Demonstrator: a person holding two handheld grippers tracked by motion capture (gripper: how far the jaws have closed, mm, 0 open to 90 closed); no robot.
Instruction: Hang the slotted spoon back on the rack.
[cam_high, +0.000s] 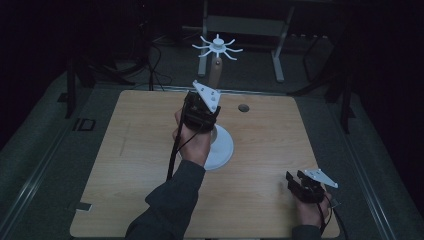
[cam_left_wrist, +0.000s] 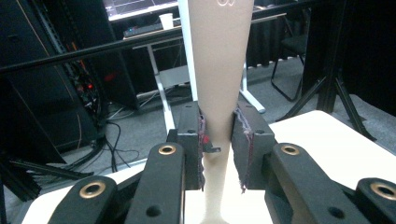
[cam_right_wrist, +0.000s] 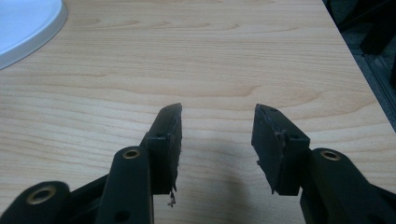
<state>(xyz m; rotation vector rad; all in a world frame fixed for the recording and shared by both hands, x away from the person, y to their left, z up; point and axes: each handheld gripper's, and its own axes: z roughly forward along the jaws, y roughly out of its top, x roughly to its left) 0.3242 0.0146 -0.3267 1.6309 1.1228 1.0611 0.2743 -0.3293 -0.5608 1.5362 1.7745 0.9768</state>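
A stand rises from the middle of the wooden table (cam_high: 135, 165). It has a round white base (cam_high: 223, 150), a tan tapered pole (cam_high: 215, 72) and a white crown of curved hooks (cam_high: 218, 47). My left gripper (cam_high: 210, 116) is shut on the pole low down, just above the base. In the left gripper view the pole (cam_left_wrist: 219, 56) is pinched between the two pads (cam_left_wrist: 243, 140) of the left gripper (cam_left_wrist: 218, 119). My right gripper (cam_high: 295, 176) lies at the table's front right, open, and the right gripper view shows nothing between the jaws of the right gripper (cam_right_wrist: 217, 116).
A small dark hole (cam_high: 243, 107) sits in the tabletop behind the stand. The base's white rim (cam_right_wrist: 23, 28) lies far left of the right gripper. Beyond the table are a white desk frame (cam_high: 277, 55), cables and dark equipment. The table edge is close on the right.
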